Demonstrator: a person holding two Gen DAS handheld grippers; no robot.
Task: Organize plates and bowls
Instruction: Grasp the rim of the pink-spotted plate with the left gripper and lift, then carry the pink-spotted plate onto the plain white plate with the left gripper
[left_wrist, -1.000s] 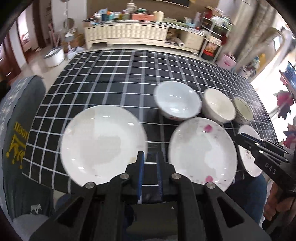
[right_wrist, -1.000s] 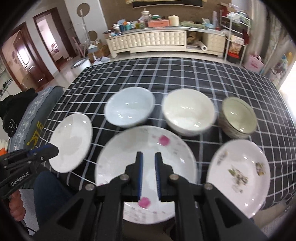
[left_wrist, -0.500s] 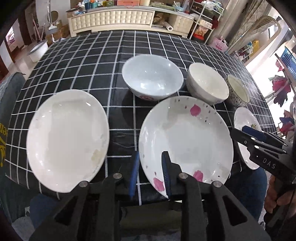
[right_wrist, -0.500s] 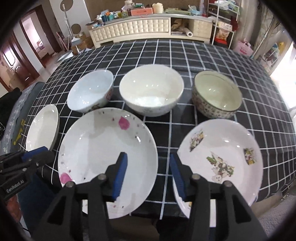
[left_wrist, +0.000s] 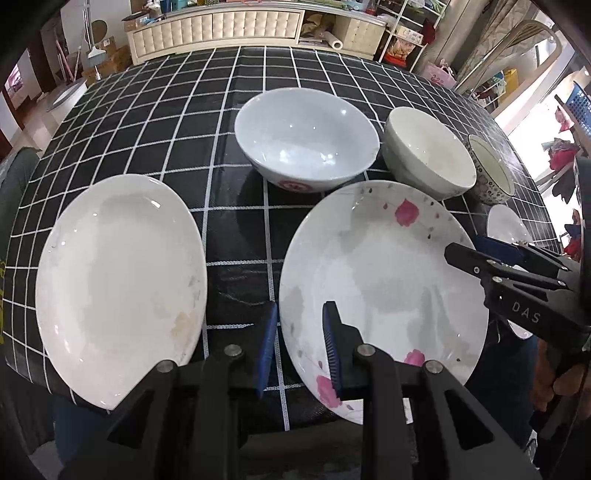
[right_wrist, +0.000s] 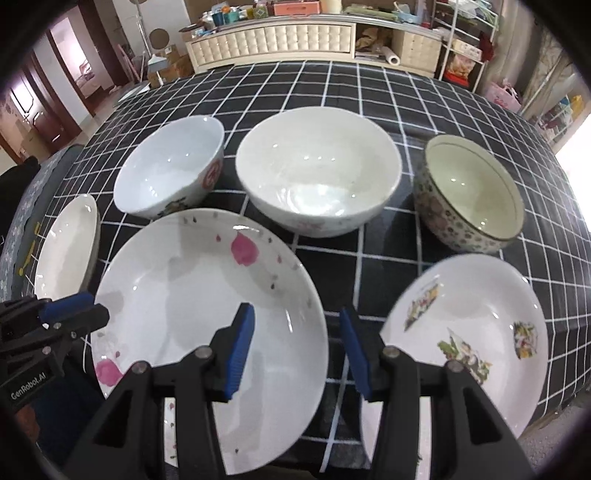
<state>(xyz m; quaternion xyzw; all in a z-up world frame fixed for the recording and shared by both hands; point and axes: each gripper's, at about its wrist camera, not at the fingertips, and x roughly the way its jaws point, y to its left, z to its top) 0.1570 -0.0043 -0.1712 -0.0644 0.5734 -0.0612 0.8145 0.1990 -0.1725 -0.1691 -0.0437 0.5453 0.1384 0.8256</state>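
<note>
"DAS" on right claw (left_wrist: 476, 254), "GenRobot.AI" on left claw (right_wrist: 74, 310)

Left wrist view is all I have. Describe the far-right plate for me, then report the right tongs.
Observer: The far-right plate is white with three coloured floral decals and nothing lying on it.
Operator: Now the right tongs.
Observer: The right tongs are open and have just been opening. The right rim of the pink-petal plate lies between the fingers, and neither pad appears to press it.
Operator: Check inside the speckled bowl.
Observer: The speckled bowl is empty. It is pale inside, with a dark line round the rim.
</note>
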